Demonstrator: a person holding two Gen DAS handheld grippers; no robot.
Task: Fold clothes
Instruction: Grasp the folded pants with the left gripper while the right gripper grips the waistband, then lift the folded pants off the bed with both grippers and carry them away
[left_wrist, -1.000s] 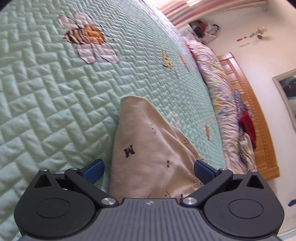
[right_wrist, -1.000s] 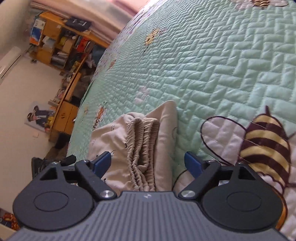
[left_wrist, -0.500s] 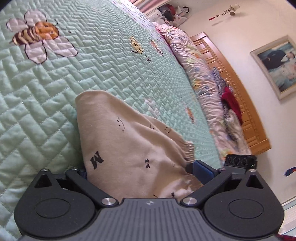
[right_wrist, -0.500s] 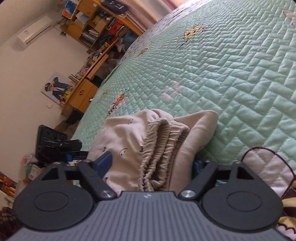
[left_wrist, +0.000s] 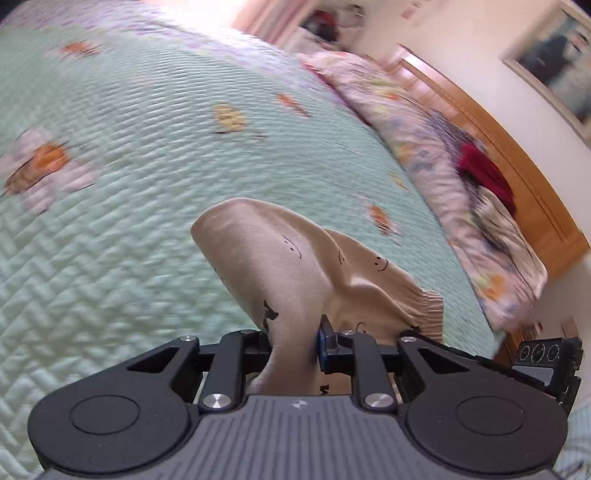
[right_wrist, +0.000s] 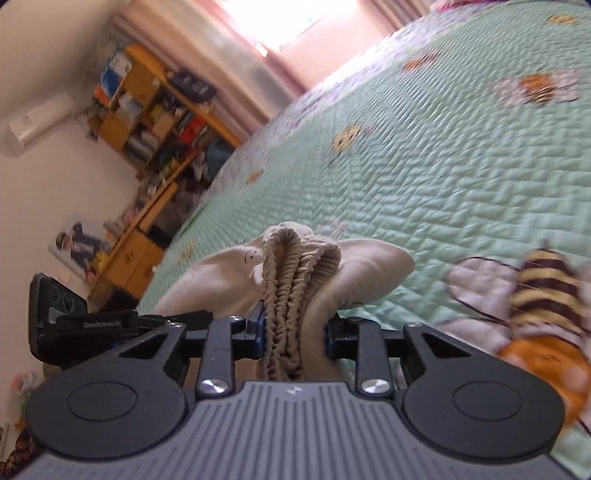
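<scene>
While the beige trousers (left_wrist: 280, 266) hang bunched above the mint quilted bedspread (left_wrist: 110, 229), both tools grip them. The left gripper (left_wrist: 295, 341), whose jaws have just been closing, is clamped on a plain fold of the cloth printed with small smiley faces. The right gripper (right_wrist: 293, 332), its jaws likewise just closing, pinches the gathered elastic waistband (right_wrist: 291, 266). Bee patches (right_wrist: 543, 295) dot the bedspread. Beyond it, the left view shows a floral duvet (left_wrist: 424, 140) against a wooden headboard (left_wrist: 517, 158); the right view shows cluttered wooden shelves (right_wrist: 155, 107) by the wall.
</scene>
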